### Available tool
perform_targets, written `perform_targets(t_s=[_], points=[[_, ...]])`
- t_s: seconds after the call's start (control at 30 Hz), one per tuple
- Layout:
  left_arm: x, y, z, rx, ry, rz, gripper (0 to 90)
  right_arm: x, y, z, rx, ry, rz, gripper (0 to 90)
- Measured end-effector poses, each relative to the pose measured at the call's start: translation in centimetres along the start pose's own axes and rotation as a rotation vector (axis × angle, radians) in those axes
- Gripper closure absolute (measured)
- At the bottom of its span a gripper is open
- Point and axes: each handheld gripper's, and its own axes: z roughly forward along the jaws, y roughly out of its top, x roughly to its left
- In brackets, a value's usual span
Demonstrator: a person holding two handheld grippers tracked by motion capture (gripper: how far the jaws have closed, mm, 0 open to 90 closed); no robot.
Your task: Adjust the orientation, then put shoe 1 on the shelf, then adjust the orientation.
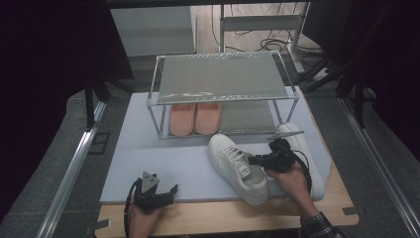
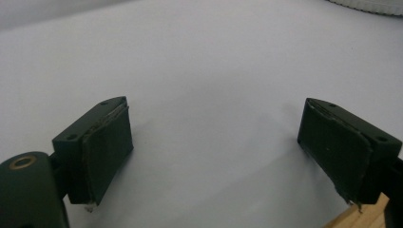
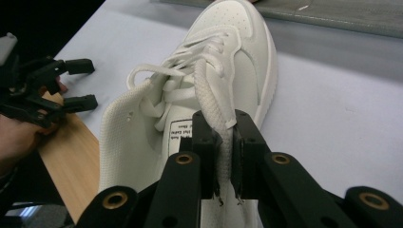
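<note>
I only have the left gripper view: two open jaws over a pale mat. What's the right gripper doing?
Observer: The right gripper is shut on the tongue of a white sneaker, seen in the right gripper view.
Operator: Only one shoe out?
Observer: No, a second white sneaker lies beside it on the right, partly behind the right hand.
Operator: Where would they go?
Observer: Likely the shoe rack at the back of the mat; a pair of pink slippers sits on its lower shelf, left part.
Operator: And my gripper?
Observer: The left gripper sits at the mat's near edge, jaws open, nothing between them.
</note>
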Motion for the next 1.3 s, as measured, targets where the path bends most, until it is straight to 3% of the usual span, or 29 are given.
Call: perform_targets(t_s=[0.53, 1.3], points=[[0.0, 0.0, 0.0, 0.000, 0.000, -0.001, 10.8, -0.5, 0.6, -1.2, -0.044, 0.145, 0.118, 82.2], [0.0, 0.0, 0.0, -0.004, 0.001, -0.001, 10.9, 1.0, 3.7, -4.1, -0.102, 0.241, 0.145, 82.2]])
